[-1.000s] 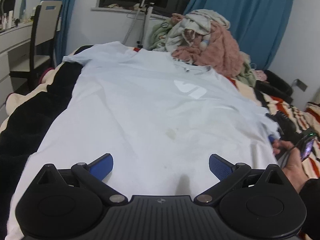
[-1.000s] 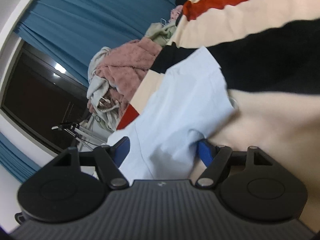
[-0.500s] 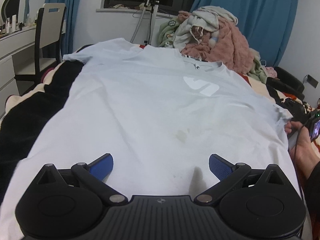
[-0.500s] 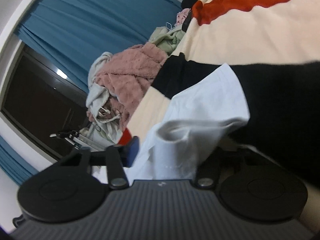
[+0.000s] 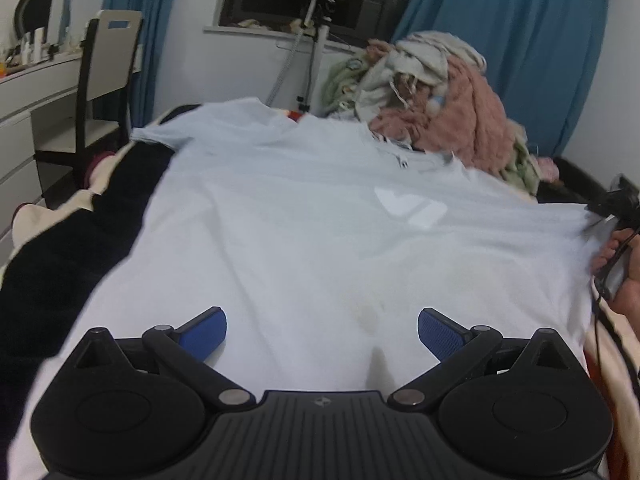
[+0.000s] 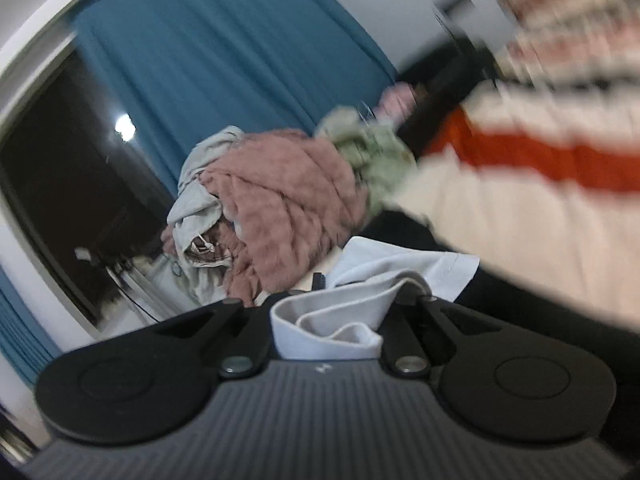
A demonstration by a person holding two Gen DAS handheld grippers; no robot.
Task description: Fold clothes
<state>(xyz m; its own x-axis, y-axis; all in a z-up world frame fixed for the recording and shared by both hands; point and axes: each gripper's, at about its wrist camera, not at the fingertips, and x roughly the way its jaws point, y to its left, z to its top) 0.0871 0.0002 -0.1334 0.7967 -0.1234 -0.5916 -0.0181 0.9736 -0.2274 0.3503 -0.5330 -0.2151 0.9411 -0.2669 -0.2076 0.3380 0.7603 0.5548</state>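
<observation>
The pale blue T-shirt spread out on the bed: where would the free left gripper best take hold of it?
Probably the far left sleeve of the pale blue T-shirt, approached from the bed's left side: that thin free edge lies flat over the dark blanket. The left gripper is open, and the right gripper already pinches the opposite edge.

no legible text or numbers, white wordless logo mark on pale blue t-shirt
</observation>
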